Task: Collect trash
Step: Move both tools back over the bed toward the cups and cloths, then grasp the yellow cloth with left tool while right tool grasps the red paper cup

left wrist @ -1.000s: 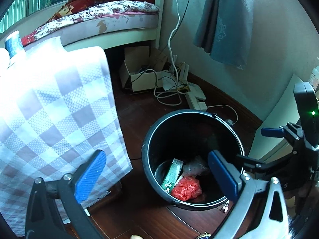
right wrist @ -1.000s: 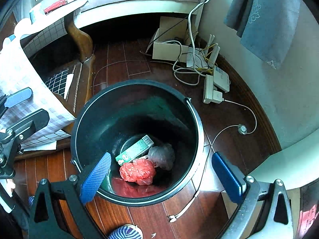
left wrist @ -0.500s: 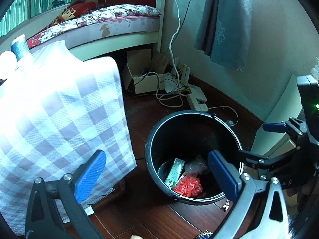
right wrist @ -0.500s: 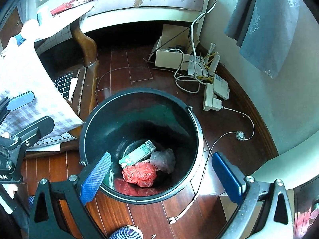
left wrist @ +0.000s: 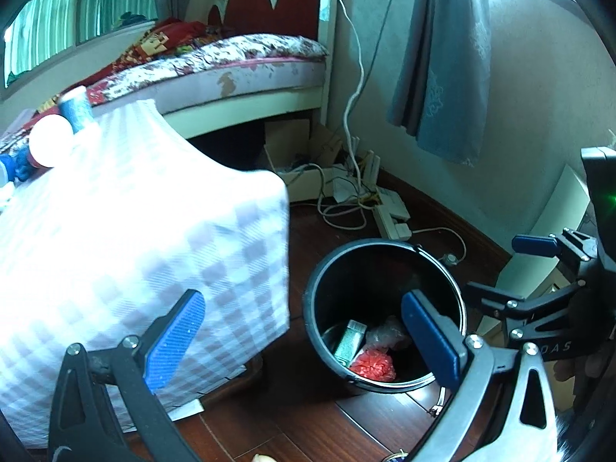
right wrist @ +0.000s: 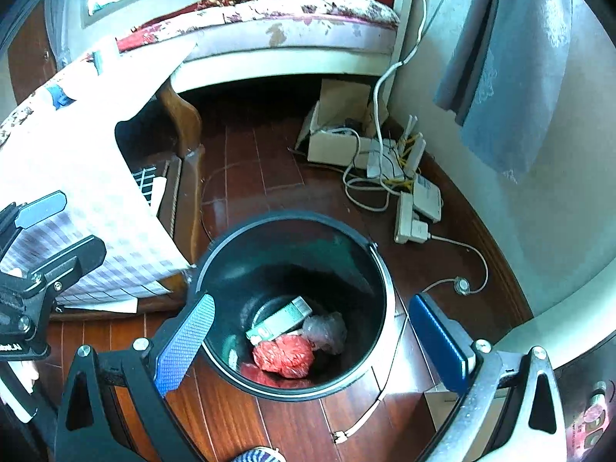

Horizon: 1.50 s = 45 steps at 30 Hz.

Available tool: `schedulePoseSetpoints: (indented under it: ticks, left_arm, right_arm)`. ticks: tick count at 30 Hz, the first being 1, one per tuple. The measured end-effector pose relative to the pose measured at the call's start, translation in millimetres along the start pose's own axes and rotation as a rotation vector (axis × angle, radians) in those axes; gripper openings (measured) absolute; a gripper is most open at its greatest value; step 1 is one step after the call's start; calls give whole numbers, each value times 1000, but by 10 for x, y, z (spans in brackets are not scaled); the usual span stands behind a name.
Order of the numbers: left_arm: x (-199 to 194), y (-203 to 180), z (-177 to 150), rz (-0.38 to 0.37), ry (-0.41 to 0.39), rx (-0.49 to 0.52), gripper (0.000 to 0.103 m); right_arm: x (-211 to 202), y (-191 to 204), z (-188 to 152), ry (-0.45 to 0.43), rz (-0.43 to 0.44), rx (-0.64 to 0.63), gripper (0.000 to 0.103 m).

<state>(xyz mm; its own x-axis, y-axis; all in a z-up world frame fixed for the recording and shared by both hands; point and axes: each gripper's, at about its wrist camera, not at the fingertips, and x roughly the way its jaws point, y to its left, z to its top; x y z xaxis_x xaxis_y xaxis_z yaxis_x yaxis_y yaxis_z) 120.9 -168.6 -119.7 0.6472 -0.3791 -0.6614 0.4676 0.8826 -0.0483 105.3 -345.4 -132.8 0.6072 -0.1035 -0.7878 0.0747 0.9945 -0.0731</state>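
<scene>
Both hand-held grippers wide, empty | bin at 12 | risk: cables at 1 snag, cloth at 9 catches

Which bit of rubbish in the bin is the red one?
The crumpled red bag, lying in the black bin beside the green-and-white carton and the greyish clear bag.

The dark red-brown wooden floor holds a round black plastic bin at six o'clock. A white cardboard box sits at one o'clock, with tangled white cables and a white power strip just beside it.
</scene>
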Motion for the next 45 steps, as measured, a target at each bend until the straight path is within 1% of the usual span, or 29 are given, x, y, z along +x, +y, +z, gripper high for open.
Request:
schedulePoseSetpoints:
  ticks: [4, 12, 18, 21, 26, 31, 33, 35, 36, 37, 40, 43, 45]
  left_arm:
    - [-156, 117, 47, 34, -18, -13, 102]
    - [-481, 430, 133, 98, -74, -58, 102]
    - [-689, 748, 141, 152, -111, -107, 102]
    - [-772, 932, 130, 183, -123, -133, 102]
    - [-896, 1314, 112, 242, -132, -186, 102]
    - [-1068, 1712, 42, 309, -131, -220, 102]
    - [-1127, 1889, 20, 344, -129, -240, 102]
    - [-1192, 2064, -5, 372, -129, -261, 102]
    - [-1214, 2155, -9, 387, -130, -271, 102]
    - [-1243, 2264, -17, 405, -132, -284, 102]
    - [-1278, 2565, -28, 450, -128, -319, 102]
    - [-1272, 2878, 8, 491, -122, -366, 102]
    - [-1251, 3071, 35, 498, -121, -402, 102]
  right_arm:
    - [-149, 126, 101, -45, 21, -11, 102]
    - [-349, 517, 328, -116, 74, -47, 102]
    - [-415, 797, 535, -153, 160, -30, 102]
    - [-432, 970, 636, -173, 194, -27, 102]
    - [-453, 1352, 776, -206, 228, -60, 102]
    - [-444, 1799, 944, -227, 270, -127, 102]
    - [-433, 1973, 1027, -239, 272, -153, 102]
    - [-411, 2134, 1118, -250, 296, -166, 102]
    - [-411, 2234, 1165, -279, 306, -179, 102]
    - [-403, 2314, 1211, -289, 308, -193, 102]
    - [-338, 2610, 1376, -255, 333, -237, 102]
    - [-192, 2856, 1560, -207, 395, -255, 102]
    - [-100, 3033, 1683, -198, 415, -282, 102]
